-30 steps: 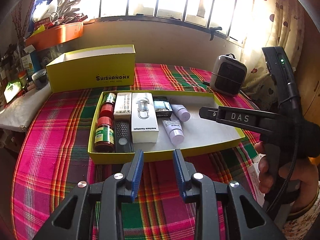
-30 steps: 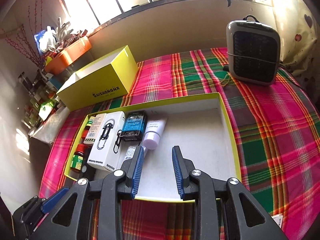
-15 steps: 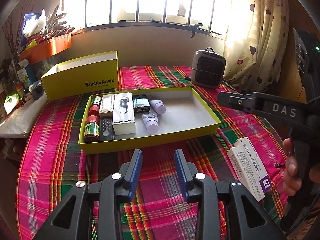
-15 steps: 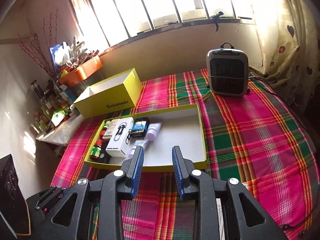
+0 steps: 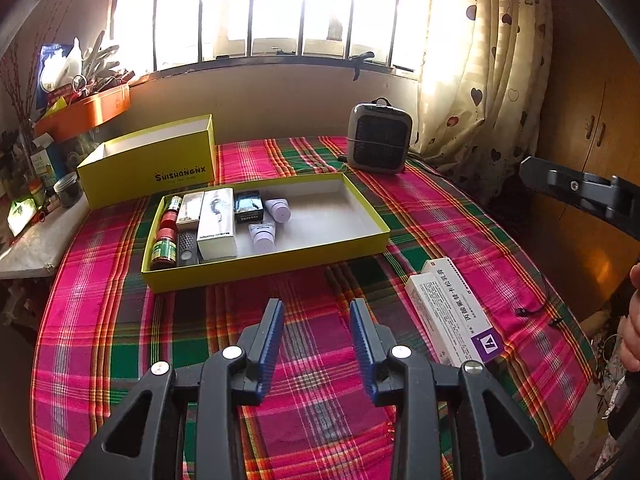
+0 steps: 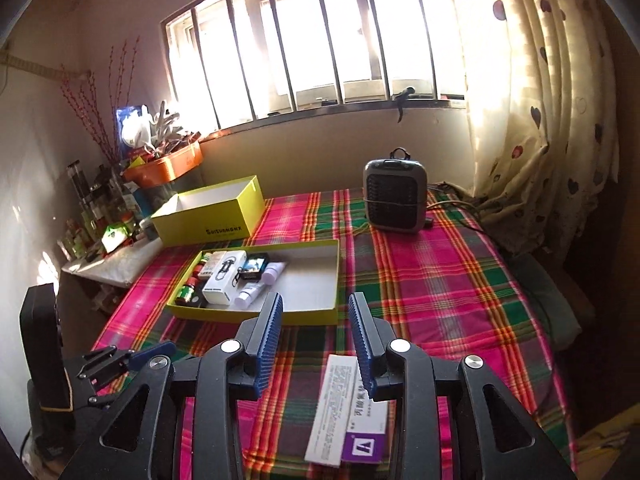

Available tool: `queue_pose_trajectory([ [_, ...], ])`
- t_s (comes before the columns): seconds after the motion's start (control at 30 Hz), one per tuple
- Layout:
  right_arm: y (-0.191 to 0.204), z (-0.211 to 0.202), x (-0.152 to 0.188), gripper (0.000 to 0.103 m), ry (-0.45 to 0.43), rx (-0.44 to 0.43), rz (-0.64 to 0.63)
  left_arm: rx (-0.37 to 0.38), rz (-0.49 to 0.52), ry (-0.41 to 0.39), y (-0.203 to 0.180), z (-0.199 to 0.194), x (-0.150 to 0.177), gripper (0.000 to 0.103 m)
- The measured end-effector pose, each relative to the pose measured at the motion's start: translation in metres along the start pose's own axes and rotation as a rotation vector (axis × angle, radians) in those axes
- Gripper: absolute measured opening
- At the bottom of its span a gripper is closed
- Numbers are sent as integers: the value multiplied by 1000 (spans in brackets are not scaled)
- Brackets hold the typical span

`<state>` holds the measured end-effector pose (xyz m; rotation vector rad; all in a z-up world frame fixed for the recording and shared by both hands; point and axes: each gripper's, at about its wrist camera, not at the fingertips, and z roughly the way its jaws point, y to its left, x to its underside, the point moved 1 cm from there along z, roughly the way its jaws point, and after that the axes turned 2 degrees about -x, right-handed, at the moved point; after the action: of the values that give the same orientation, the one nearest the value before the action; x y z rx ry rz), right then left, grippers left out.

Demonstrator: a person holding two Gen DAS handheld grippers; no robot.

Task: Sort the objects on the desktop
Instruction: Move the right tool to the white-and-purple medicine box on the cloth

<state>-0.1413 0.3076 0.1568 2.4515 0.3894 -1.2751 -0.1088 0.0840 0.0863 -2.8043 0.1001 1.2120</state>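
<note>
**Both claws hanging open over the plaid cloth, one box lying outside the tray**

While both claws are hovering above the plaid-covered table (image 5: 100, 320), the left claw (image 5: 316, 344) is showing its blue pads spread apart with nothing between them, and the right claw (image 6: 315, 340) is gaping the same way, empty. Just beneath the right claw, a white medicine box with a purple end (image 6: 348, 412) is lying flat on the cloth at the near edge; in the left wrist view the same box (image 5: 454, 312) is sitting to the right of the left claw, apart from it. Farther off, a shallow yellow tray (image 5: 264, 268) is holding its things packed into its left half: small red-capped jars (image 5: 164, 248), a tall white carton (image 5: 216, 224), a dark packet (image 5: 248, 208) and two pale lilac tubes (image 5: 264, 236), while its right half is lying bare. Beyond it, a deeper yellow box (image 5: 148, 168) is standing at far left and a small grey heater (image 5: 378, 142) at far right, under the barred window (image 5: 280, 8).
</note>
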Motion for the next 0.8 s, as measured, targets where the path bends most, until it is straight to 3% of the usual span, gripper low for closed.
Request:
queue_pose_trajectory([
  [0.27,-18,-45,18,38,-21,73,-81,79,-33,41,-17,-4,16,39],
  [0.33,-26,-48,27,39,-14,80,-60,129,-47,63,-22,-1,20,40],
  [0.8,-57,-27,87,40,55,73,102,273,24,166,-71,32,30,50],
])
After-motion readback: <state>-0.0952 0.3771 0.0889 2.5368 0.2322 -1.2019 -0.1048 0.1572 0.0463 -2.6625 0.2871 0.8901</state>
